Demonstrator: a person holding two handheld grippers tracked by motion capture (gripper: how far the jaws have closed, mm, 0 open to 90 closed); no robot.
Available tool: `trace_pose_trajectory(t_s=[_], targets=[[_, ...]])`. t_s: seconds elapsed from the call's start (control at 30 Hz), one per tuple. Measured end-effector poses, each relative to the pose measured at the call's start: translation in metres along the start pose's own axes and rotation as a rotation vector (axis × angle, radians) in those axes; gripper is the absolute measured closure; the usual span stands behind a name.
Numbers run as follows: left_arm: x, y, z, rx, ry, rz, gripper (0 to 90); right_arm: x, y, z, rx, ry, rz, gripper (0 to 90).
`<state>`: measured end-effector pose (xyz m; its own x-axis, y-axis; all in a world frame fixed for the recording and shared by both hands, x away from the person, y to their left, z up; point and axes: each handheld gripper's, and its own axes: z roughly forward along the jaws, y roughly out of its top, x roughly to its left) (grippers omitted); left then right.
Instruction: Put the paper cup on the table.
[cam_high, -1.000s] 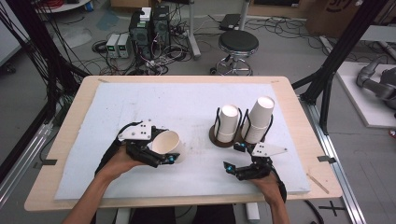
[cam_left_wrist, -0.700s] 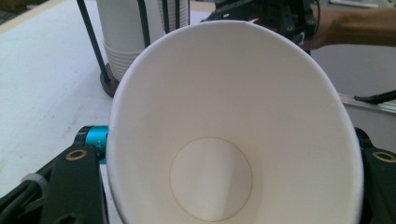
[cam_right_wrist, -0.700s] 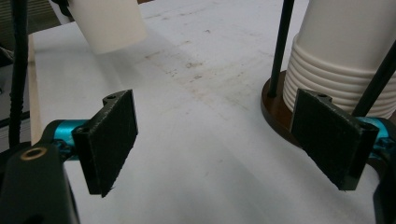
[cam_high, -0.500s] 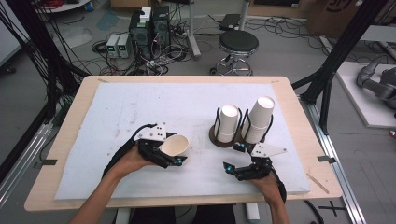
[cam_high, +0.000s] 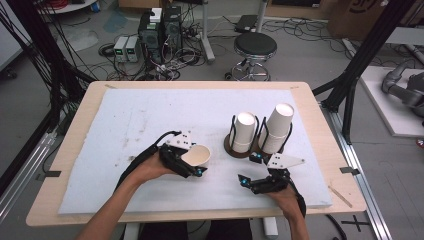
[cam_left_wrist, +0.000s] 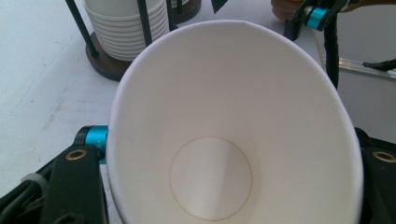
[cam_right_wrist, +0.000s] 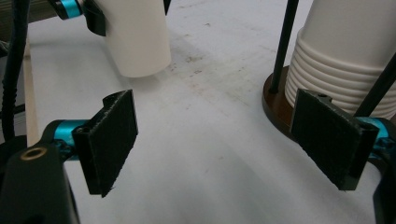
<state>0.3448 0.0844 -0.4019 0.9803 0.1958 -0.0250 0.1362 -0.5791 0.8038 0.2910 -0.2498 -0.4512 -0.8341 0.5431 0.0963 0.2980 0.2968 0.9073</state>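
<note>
My left gripper (cam_high: 192, 167) is shut on a white paper cup (cam_high: 196, 155) and holds it tilted just above the white mat, left of the cup holder. In the left gripper view the cup's open mouth (cam_left_wrist: 210, 93) faces the camera between the jaws of this gripper (cam_left_wrist: 231, 154). Two stacks of white cups (cam_high: 245, 132) (cam_high: 277, 127) stand upside down in a dark wire holder (cam_high: 234, 148). My right gripper (cam_high: 248, 170) rests open on the mat in front of the holder, nothing between its pads (cam_right_wrist: 112, 135). The held cup (cam_right_wrist: 137, 37) shows at the upper left of the right gripper view.
A white foam mat (cam_high: 150, 115) covers the wooden table (cam_high: 70, 145). Beside my right gripper (cam_right_wrist: 219, 140) the holder's base (cam_right_wrist: 275, 102) and a cup stack (cam_right_wrist: 345, 56) stand close. A stool (cam_high: 255, 47) and computer boxes (cam_high: 160, 27) sit on the floor beyond the far edge.
My left hand has carried the cup to the right, toward the holder, and a little lower. The right gripper has stayed where it was.
</note>
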Motion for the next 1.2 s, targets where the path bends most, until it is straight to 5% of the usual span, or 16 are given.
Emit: trace_pose_trajectory(t_s=[0.37, 1.2], targets=[[0.002, -0.005, 0.011, 0.082, 0.019, 0.009, 29.9, 0.0, 0.0, 0.0, -0.002, 0.0, 0.004, 15.6], [-0.001, -0.008, 0.023, 0.099, 0.034, 0.005, 18.8, -0.001, -0.001, -0.001, -0.014, 0.0, 0.011, 15.6]])
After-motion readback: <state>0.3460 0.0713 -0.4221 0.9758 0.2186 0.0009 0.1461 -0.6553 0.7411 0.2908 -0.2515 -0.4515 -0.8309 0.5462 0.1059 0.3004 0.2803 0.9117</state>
